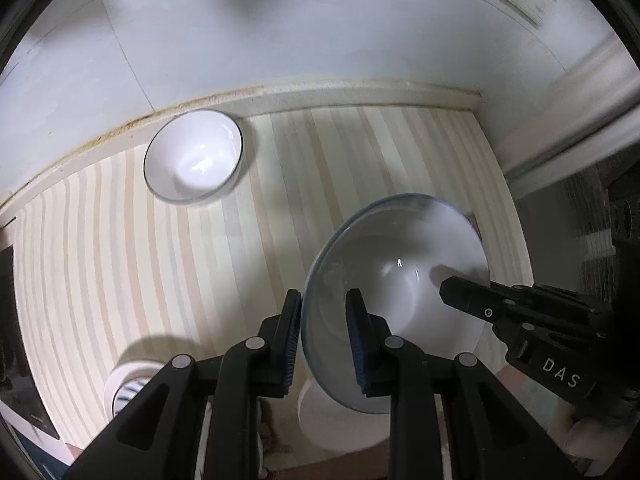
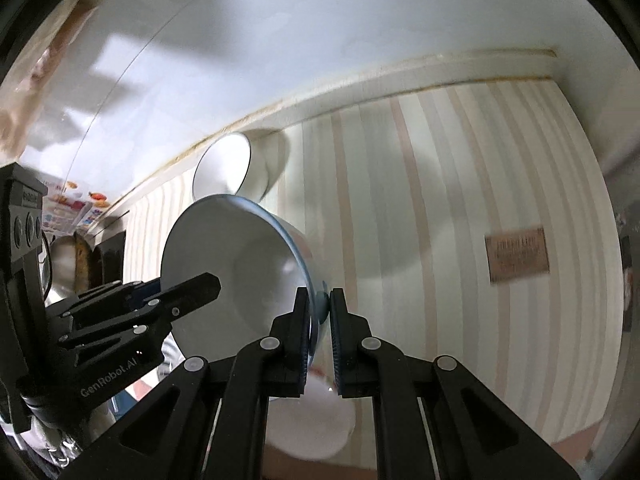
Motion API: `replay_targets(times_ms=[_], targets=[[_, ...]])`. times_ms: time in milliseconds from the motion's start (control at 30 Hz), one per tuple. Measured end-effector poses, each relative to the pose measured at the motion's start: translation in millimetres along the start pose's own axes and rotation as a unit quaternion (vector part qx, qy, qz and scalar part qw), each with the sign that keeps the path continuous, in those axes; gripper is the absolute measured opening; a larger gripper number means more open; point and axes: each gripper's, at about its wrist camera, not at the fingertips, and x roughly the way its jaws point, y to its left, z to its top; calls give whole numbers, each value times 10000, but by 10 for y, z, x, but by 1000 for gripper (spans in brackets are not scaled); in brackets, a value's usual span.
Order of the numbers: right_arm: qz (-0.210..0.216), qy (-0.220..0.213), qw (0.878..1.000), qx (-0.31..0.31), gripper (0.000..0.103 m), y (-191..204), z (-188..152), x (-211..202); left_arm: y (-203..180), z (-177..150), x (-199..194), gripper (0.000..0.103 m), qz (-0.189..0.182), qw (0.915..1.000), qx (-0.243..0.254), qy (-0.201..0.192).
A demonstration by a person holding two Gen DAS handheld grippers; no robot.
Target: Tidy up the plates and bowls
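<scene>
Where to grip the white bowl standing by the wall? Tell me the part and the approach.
Take the white bowl by its thin rim, from above, one finger inside and one outside. It stands upright and open-topped, and its wall flares. Choose the rim section facing away from the wall, since the bowl stands close to it.

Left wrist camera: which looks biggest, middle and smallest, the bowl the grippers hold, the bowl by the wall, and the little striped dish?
1. Held bowl, though it is nearest the camera.
2. Bowl by the wall.
3. Striped dish, partly hidden by the left gripper.
</scene>
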Motion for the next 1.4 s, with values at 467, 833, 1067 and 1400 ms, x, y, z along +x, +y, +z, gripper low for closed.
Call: replay_targets(times_ms=[467, 833, 1067, 1400], targets=[[49, 441, 9986, 280, 11, -124, -958, 170, -37, -716, 251, 20, -13, 9985, 138, 538], [-100, 707, 9966, 402, 11, -193, -1189, 423, -120, -918, 562, 20, 182, 9952, 393, 882], [-119, 784, 9959, 445, 12, -189, -1163, 510, -166, -940, 649, 20, 392, 9935, 555, 911], [-168, 786, 9958, 440, 16, -198, -1158, 511, -100, -915, 705, 21, 466, 9932, 497, 947]])
